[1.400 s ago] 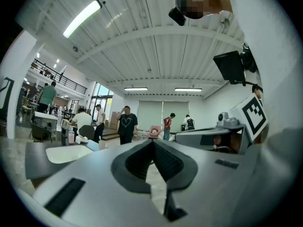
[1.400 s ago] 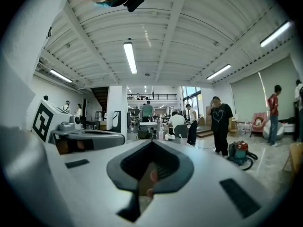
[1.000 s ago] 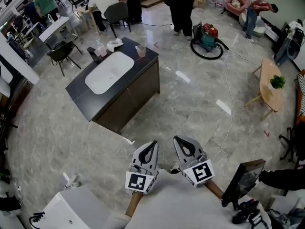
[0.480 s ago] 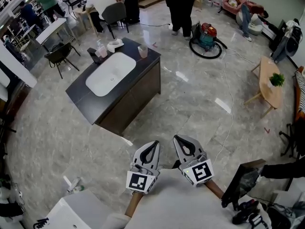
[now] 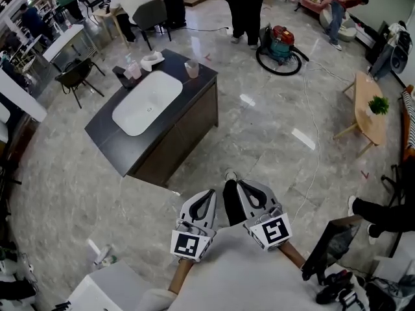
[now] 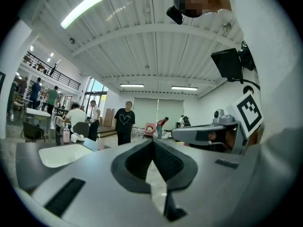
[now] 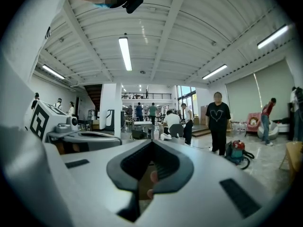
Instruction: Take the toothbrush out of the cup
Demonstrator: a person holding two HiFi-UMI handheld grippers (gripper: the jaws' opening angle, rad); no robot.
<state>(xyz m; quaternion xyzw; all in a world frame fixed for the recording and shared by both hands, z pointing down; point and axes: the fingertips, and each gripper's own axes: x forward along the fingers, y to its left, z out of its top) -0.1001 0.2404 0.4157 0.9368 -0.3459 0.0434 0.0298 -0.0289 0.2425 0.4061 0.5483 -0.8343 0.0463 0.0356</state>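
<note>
Toothbrush detail cannot be made out at this range. A cup [image 5: 192, 69] is seen on the dark worktop [image 5: 198, 83], well ahead of both tongs and off to their left, just beside the white basin [image 5: 146, 102]. The left tongs [image 5: 207, 198] and right tongs [image 5: 246, 190] are held side by side, each closed on nothing.

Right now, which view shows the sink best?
The head view. It shows the whole white sink from above, set in the dark counter. The left gripper view catches the sink only edge-on, low at the left and far off. The right gripper view does not show it.
</note>
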